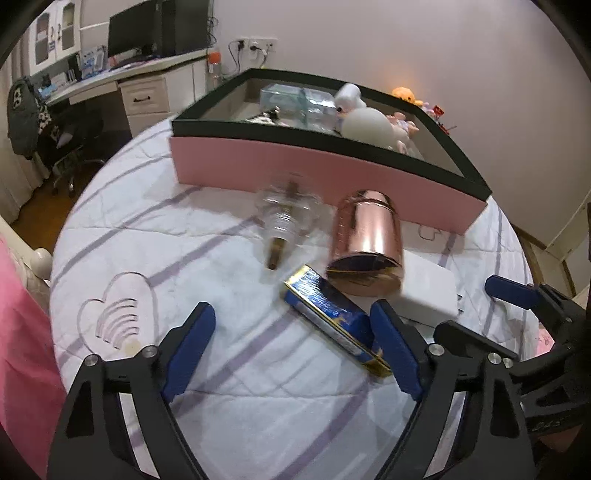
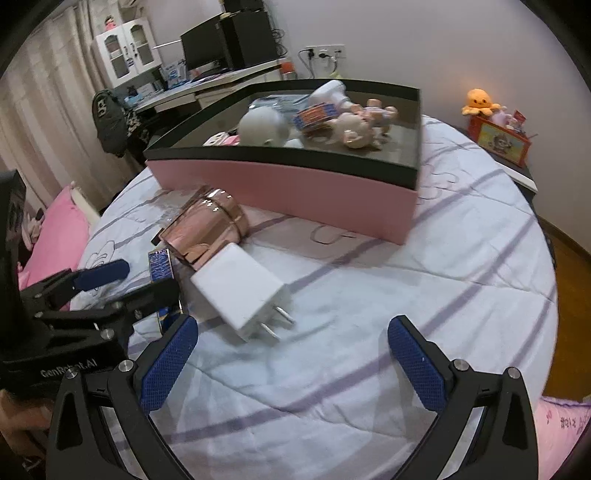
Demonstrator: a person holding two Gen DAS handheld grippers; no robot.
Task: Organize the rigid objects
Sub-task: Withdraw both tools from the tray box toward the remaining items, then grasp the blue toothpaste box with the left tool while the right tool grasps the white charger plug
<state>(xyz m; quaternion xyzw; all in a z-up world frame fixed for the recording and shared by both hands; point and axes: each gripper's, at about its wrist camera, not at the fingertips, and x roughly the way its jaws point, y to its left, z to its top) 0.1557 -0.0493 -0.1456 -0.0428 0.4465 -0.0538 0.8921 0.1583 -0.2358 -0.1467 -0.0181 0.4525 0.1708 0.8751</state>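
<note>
On the white striped bedspread lie a rose-gold can (image 1: 365,243) (image 2: 207,229) on its side, a clear glass bottle (image 1: 284,218), a blue-and-gold box (image 1: 332,321) (image 2: 160,264) and a white plug charger (image 1: 428,291) (image 2: 240,291). Behind them stands the pink box with a black rim (image 1: 314,177) (image 2: 295,188), holding toys, a white round thing and clear cases. My left gripper (image 1: 291,314) (image 2: 129,284) is open low over the bed, its right finger beside the blue-and-gold box. My right gripper (image 2: 293,325) (image 1: 480,310) is open just short of the charger's prongs.
A desk with a monitor (image 1: 155,33) and an office chair (image 1: 66,144) stand beyond the bed at the back left. A pink pillow (image 2: 55,240) lies at the bed's left. An orange plush (image 2: 478,99) sits on a bedside stand at the right.
</note>
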